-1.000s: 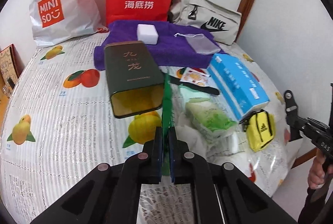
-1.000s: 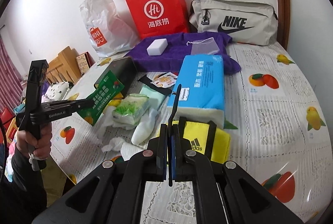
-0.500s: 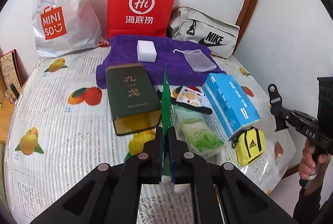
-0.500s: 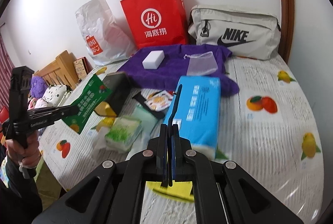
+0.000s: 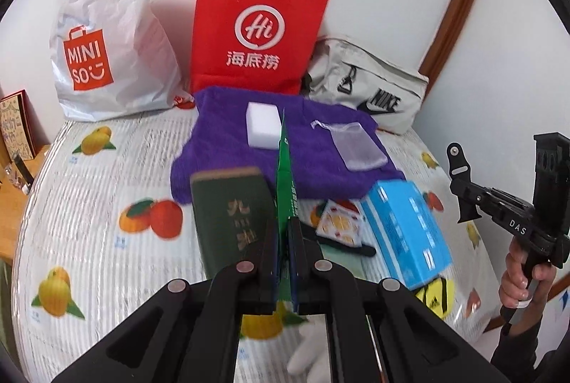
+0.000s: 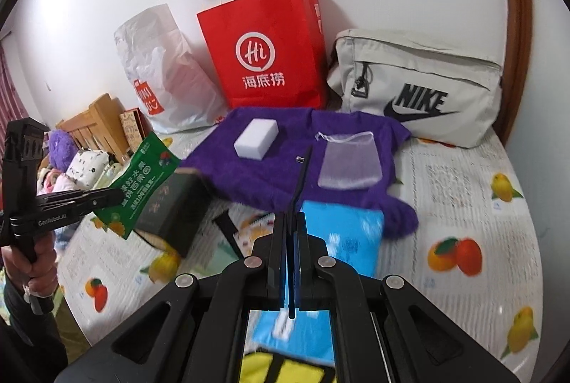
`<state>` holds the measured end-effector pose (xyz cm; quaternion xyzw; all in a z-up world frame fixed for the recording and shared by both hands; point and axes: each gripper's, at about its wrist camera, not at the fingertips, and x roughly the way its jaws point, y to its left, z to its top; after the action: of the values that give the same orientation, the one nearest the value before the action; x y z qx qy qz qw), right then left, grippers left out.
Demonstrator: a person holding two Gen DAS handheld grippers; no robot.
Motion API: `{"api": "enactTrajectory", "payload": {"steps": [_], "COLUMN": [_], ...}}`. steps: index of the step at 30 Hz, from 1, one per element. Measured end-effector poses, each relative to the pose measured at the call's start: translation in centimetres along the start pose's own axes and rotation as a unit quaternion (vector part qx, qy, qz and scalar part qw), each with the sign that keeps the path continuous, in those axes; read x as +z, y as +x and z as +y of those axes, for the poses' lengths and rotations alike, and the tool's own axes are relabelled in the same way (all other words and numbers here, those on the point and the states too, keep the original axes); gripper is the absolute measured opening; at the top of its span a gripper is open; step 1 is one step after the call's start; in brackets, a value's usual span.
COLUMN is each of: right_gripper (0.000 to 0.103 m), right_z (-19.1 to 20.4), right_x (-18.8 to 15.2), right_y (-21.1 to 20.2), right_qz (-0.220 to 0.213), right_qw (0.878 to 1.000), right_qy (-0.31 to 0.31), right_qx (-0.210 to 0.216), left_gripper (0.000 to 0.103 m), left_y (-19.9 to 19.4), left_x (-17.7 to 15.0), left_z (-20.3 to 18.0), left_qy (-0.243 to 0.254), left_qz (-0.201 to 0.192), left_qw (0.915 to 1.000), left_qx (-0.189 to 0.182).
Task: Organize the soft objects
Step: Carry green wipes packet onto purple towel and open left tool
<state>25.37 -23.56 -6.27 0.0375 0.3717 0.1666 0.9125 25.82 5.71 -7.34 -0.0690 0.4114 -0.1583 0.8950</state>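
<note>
My left gripper (image 5: pixel 284 233) is shut on a flat green packet (image 5: pixel 285 176), which I see edge-on and raised above the table. In the right wrist view the left gripper (image 6: pixel 117 196) holds that green packet (image 6: pixel 142 183) up beside a dark green tin (image 6: pixel 171 205). My right gripper (image 6: pixel 293 223) is shut on a thin black strap-like strip (image 6: pixel 302 176) that stands upright. From the left wrist view, the right gripper (image 5: pixel 463 201) hangs at the table's right edge. Behind lie a purple towel (image 5: pixel 302 169) with a white sponge (image 5: pixel 263 125) and a mesh pouch (image 5: pixel 356 148).
A blue tissue pack (image 5: pixel 406 233), a yellow pouch (image 5: pixel 433 294), a small printed packet (image 5: pixel 338 223) and a white glove (image 5: pixel 310 347) lie on the fruit-print tablecloth (image 5: pixel 107 205). A red paper bag (image 5: pixel 260 37), a white plastic bag (image 5: pixel 110 37) and a grey Nike bag (image 5: pixel 370 87) lean on the wall.
Both grippers have risen and moved forward toward the purple towel, each still holding its item. The yellow pouch has slid under the right gripper in its view.
</note>
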Motion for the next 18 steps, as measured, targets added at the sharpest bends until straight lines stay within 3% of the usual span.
{"api": "enactTrajectory", "payload": {"steps": [18], "right_gripper": [0.003], "right_z": [-3.4], "right_x": [7.2], "right_y": [10.1], "right_qz": [0.049], "right_qw": [0.998], "right_qy": [-0.007], "right_qx": [-0.029], "left_gripper": [0.005], "left_y": [8.7], "left_x": [8.2], "left_z": [3.7], "left_qy": [-0.029], "left_qz": [0.014], "left_qw": [0.9991], "left_qx": [0.026]}}
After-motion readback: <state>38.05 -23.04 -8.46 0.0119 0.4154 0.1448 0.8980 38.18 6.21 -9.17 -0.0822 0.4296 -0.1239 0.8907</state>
